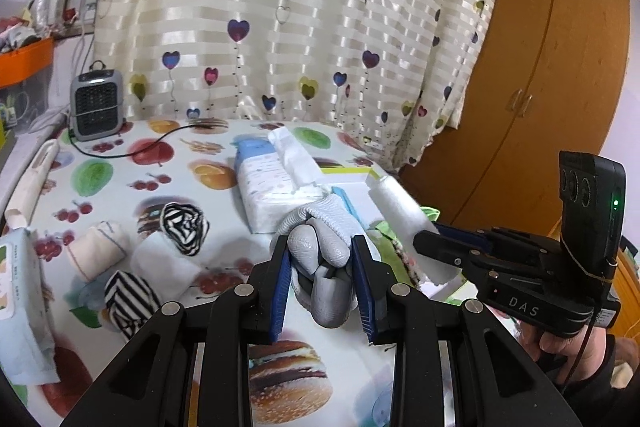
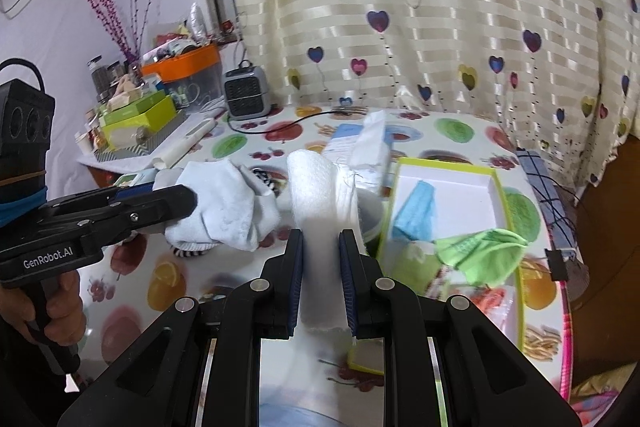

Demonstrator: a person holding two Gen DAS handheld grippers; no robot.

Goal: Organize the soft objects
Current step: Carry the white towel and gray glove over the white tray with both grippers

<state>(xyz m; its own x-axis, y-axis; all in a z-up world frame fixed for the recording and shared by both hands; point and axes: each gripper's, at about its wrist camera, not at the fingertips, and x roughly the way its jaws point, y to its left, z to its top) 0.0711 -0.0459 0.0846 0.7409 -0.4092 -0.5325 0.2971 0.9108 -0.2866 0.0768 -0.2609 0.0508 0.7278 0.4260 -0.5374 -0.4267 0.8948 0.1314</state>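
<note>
Left gripper (image 1: 320, 283): blue pads clamped on a grey and white work glove (image 1: 324, 247), bunched, held above the table's near edge. Right gripper (image 2: 320, 279): fingers pressed against both sides of a white folded cloth (image 2: 320, 195), which stands upright between them and is raised clear of the table (image 2: 224, 267).

Beside the right gripper, at the table's right edge, lies a white tray with lime rim (image 2: 448, 179) containing a blue face mask (image 2: 416, 207); a green cloth (image 2: 480, 255) drapes over its near part. Near the table's centre lies a tissue pack (image 1: 272, 183). Toward the left edge: two black-and-white striped socks (image 1: 184, 223), a rolled cream cloth (image 1: 96, 247), and a wet-wipe packet (image 1: 20, 299). A small fan heater (image 1: 96, 103) stands at the far left corner, against the heart-print curtain (image 1: 304, 7).
</note>
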